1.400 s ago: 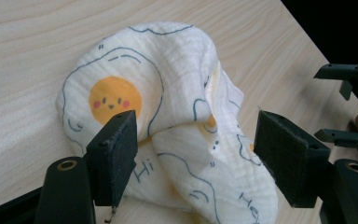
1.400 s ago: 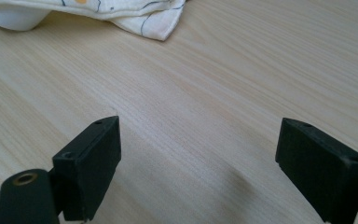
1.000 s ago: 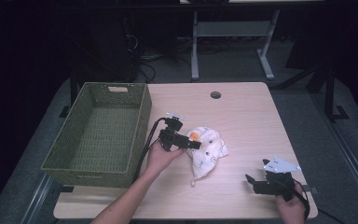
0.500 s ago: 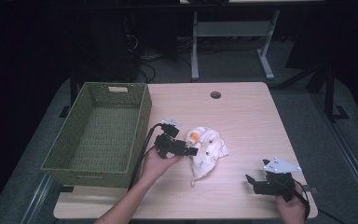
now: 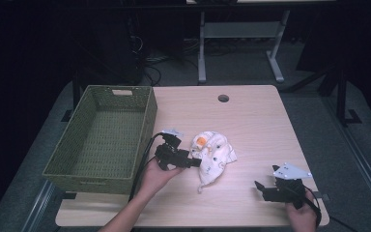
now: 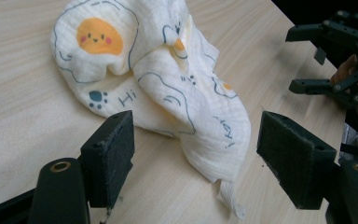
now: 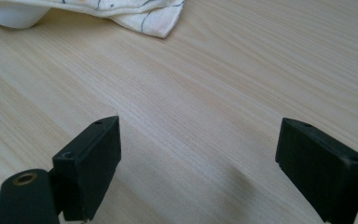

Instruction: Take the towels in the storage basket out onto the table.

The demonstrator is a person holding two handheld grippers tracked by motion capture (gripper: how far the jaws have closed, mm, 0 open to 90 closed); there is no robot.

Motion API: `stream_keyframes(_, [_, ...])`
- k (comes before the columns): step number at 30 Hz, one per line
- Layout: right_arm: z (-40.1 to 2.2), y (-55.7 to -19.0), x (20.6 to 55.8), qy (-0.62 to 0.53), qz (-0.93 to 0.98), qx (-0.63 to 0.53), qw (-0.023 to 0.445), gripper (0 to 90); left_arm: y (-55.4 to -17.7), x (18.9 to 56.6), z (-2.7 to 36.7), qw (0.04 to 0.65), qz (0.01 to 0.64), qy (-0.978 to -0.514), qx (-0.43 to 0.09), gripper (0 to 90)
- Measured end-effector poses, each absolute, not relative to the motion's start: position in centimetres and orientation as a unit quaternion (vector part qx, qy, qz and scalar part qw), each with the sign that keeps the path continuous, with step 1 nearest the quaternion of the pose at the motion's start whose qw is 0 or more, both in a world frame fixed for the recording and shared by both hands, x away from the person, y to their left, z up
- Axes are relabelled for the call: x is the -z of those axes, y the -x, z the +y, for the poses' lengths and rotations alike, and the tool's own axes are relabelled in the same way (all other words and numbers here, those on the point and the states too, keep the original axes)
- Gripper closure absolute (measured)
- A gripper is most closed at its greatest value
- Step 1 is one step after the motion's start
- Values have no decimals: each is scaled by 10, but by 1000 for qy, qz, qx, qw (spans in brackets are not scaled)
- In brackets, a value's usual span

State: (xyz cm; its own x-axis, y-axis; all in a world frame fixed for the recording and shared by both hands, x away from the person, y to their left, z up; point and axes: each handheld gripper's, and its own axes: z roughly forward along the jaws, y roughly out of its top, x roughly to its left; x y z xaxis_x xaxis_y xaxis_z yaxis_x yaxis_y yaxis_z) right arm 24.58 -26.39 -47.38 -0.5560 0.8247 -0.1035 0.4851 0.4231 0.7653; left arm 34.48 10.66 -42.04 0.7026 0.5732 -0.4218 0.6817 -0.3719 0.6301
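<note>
On the wooden table (image 5: 251,121), beside the green wicker basket (image 5: 101,135), a crumpled white cloth (image 6: 168,88) printed with egg faces lies between the wide-spread jaws of the left gripper (image 6: 196,154), which grips nothing yet (a pinch looks likely). The right gripper (image 7: 198,163) hovers well apart over bare wood, jaws equally wide and empty, seemingly kept clear.

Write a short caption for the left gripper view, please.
Open left gripper poised around the edge of a crumpled printed cloth on a wooden table.
</note>
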Motion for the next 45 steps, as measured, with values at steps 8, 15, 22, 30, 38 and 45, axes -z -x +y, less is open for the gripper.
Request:
stream_keyframes(8, [-264, -246, 474, -404, 809, -352, 242, 137, -335, 424, 114, 420, 378, -822, 69, 269])
stream_keyframes(15, [-263, -246, 474, -403, 809, -352, 242, 137, -326, 425, 120, 423, 378, -820, 70, 267])
stream_keyframes(22, [-263, -246, 474, -404, 809, -352, 241, 137, -318, 427, 127, 423, 374, -822, 71, 268])
stream_keyframes(30, [-262, -246, 475, -403, 810, -351, 242, 137, -309, 431, 132, 421, 371, -824, 75, 264])
stream_keyframes(38, [-261, -246, 475, -405, 811, -349, 239, 137, -295, 430, 132, 424, 360, -828, 70, 264])
stream_keyframes(45, [-261, -245, 475, -405, 810, -351, 238, 137, -287, 444, 136, 418, 358, -832, 71, 260])
